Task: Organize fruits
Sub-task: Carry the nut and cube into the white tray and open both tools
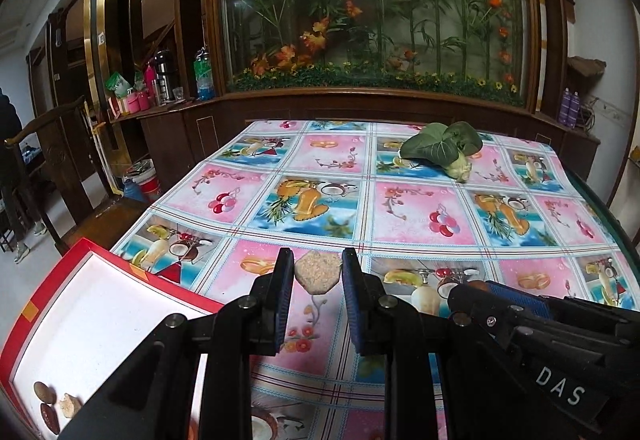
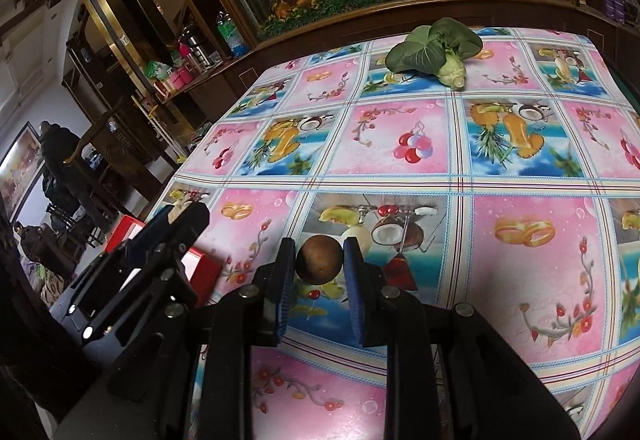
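Between the blue pads of the left claw [image 1: 317,276] sat a pale, grainy chunk [image 1: 317,275], pinched narrow and held up clear of the tabletop [image 1: 420,208]. The right claw [image 2: 319,260] was doing the same thing with a round brown fruit [image 2: 319,259], clamped snug on both sides. Just off to the left, hanging over the table edge, was the red box [image 1: 24,324] with a white inside, and it already had a few bits down in its near corner: two brown ones and a pale piece, pretty small so hard to say exactly what. Way over at the far side a leafy green vegetable [image 1: 444,146] lay by itself. So the job looked partway done: some pieces boxed, two in hand that probably go in next, greens untouched.
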### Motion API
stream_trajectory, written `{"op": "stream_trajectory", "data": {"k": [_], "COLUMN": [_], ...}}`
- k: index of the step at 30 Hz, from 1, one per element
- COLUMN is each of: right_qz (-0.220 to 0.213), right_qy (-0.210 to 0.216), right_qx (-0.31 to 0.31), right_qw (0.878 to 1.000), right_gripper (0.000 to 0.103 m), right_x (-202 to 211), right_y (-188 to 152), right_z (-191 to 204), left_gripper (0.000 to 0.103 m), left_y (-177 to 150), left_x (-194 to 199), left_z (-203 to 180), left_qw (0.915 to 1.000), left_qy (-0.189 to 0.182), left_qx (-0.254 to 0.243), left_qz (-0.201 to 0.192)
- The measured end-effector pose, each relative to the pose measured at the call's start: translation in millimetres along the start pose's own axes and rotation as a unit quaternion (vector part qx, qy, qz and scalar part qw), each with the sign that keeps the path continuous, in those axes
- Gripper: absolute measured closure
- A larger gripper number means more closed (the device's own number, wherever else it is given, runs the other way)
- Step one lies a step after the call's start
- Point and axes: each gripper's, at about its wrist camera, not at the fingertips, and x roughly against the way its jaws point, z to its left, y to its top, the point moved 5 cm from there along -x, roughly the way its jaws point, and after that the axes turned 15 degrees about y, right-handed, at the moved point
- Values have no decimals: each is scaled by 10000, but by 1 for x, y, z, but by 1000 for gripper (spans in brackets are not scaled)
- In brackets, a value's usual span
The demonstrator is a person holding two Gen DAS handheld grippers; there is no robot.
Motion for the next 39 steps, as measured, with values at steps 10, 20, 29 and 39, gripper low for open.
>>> {"op": "stream_trajectory", "data": {"k": [10, 20, 29, 39], "right_qz": [-12, -41, 85, 348], "right_qy": [-12, 3, 295, 942], "right_qx": [10, 51, 326, 820], "right_qw": [10000, 10000, 9990, 9916], "right_gripper": [76, 76, 76, 76], "right_x": [0, 1, -4, -37], "right_y": [-2, -1, -10, -39], "right_z": [2, 9, 38, 122], "left_gripper": [80, 80, 80, 80], "left_y": [-1, -2, -16, -31], "left_x": [0, 0, 48, 25], "left_z": [2, 16, 109, 199], "left_qw": [10000, 9997, 9970, 9932], "left_qy": [22, 14, 279, 944], "left_qx": [11, 225, 728, 474], "left_qz": [34, 91, 11, 481]}}
